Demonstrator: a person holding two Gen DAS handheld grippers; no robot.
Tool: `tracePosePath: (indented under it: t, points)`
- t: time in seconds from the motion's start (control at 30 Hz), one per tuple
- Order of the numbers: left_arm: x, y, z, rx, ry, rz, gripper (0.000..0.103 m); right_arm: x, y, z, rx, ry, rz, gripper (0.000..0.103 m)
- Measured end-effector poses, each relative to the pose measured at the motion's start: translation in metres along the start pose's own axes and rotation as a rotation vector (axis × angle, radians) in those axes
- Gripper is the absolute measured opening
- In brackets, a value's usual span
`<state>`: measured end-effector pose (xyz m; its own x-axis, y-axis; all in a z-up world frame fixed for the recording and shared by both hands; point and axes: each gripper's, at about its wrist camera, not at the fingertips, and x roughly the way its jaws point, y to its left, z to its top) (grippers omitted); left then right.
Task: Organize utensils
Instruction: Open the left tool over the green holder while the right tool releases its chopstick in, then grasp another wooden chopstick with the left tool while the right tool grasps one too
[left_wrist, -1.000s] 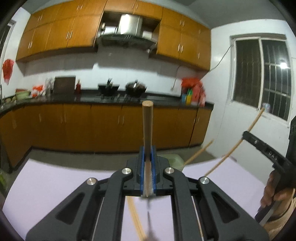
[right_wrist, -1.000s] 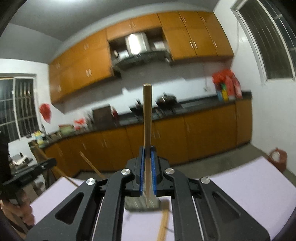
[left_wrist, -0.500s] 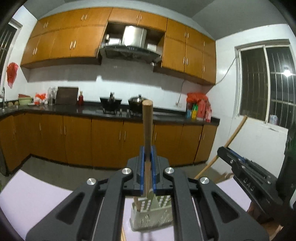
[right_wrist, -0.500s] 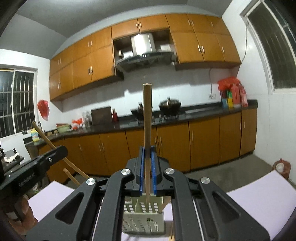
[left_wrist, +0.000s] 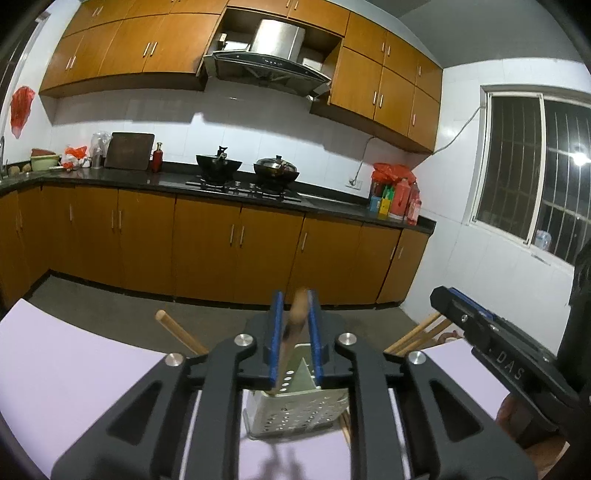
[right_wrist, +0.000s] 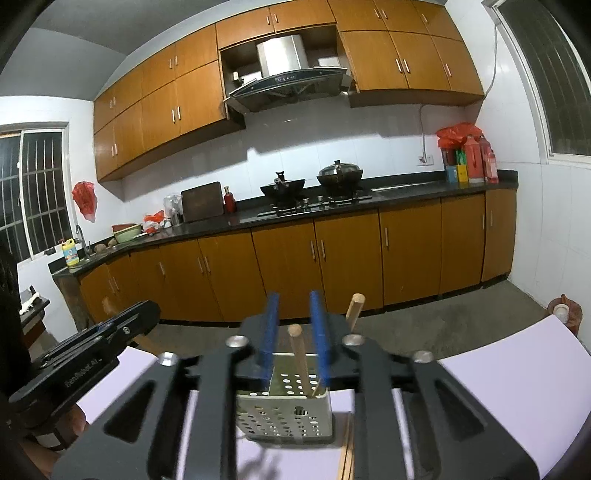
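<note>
Both grippers hang over the perforated utensil holder (right_wrist: 284, 417) on the pale lilac table (left_wrist: 74, 369), each opening its jaws around 1 wooden chopstick: the left gripper (left_wrist: 295, 343) has its stick (left_wrist: 295, 321) loose between the blue pads, and the right gripper's (right_wrist: 295, 339) stick (right_wrist: 301, 360) stands free in the holder. Chopsticks look light, stiff and smooth, best pinched mid-shaft. Other sticks (left_wrist: 181, 332) lean from the holder.

Domestic kitchen. Orange-brown wall cabinets (left_wrist: 122, 55) and base units (right_wrist: 351, 258) line the far wall, with a steel range hood (left_wrist: 273, 55) at upper centre. Below it, two lidded woks (right_wrist: 340, 173) sit on a gas hob (left_wrist: 243, 186) set in a black countertop (right_wrist: 424, 192).
</note>
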<state>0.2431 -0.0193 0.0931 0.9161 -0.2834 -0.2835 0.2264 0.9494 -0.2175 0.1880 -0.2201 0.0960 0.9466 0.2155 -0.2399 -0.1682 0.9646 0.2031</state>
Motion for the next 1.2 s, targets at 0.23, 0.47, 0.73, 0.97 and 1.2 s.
tracePosePath:
  t: [0.23, 0.47, 0.73, 0.97, 1.2]
  points:
    - [-0.059, 0.011, 0.007, -0.029, -0.072, -0.018, 0.031, -0.058, -0.013, 0.012, 0.004, -0.093, -0.031, 0.035]
    - [-0.079, 0.053, -0.055, -0.005, 0.084, 0.174, 0.034, -0.05, -0.058, -0.064, 0.037, 0.196, -0.136, 0.034]
    - [-0.042, 0.084, -0.149, -0.096, 0.412, 0.145, 0.025, -0.002, -0.066, -0.171, 0.093, 0.596, -0.067, 0.014]
    - [-0.028, 0.082, -0.175, -0.097, 0.502, 0.089, 0.024, 0.005, -0.055, -0.188, 0.074, 0.645, -0.05, 0.014]
    - [-0.024, 0.074, -0.191, -0.079, 0.548, 0.073, 0.019, 0.003, -0.067, -0.195, 0.059, 0.612, -0.173, 0.008]
